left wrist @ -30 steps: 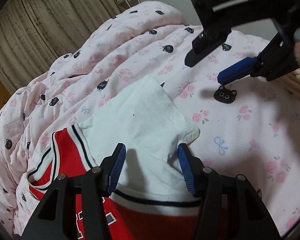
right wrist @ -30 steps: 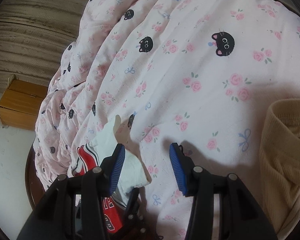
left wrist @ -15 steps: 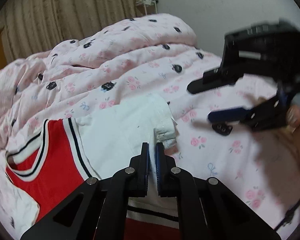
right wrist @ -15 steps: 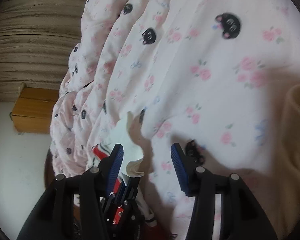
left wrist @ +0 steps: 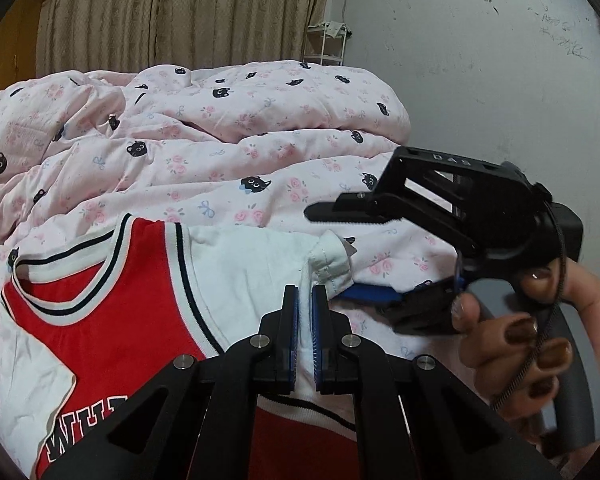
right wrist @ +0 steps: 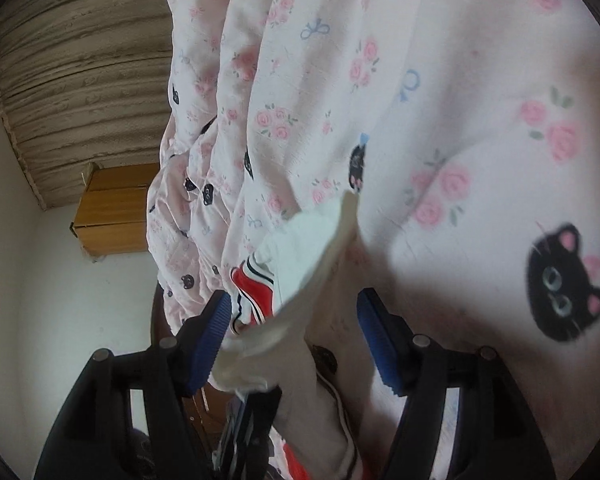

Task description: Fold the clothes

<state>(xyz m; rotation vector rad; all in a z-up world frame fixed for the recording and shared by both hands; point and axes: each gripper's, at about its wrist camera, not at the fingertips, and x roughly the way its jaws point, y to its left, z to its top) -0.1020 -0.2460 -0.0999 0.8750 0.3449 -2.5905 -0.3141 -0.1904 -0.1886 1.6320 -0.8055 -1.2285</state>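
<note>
A red and white jersey [left wrist: 112,308] with black trim lies on the pink cat-print quilt [left wrist: 228,160]. My left gripper [left wrist: 304,300] is shut on its white sleeve [left wrist: 260,264], pinching the cloth near the hem. In the left wrist view my right gripper [left wrist: 339,248] comes in from the right, held by a hand [left wrist: 531,332], its jaws open around the sleeve's hem corner. In the right wrist view the right gripper [right wrist: 296,312] is open and the white sleeve [right wrist: 311,248] hangs between its blue pads [right wrist: 373,332], touching neither that I can see.
The quilt [right wrist: 439,120] is bunched in folds at the back of the bed. Beige curtains [left wrist: 160,12] and a grey wall [left wrist: 479,60] stand behind. A wooden cabinet [right wrist: 112,208] sits on the floor beside the bed.
My left gripper shut on the white sleeve and lifted it. The right gripper, still open, came down and closer until the sleeve's hem lay between its fingers.
</note>
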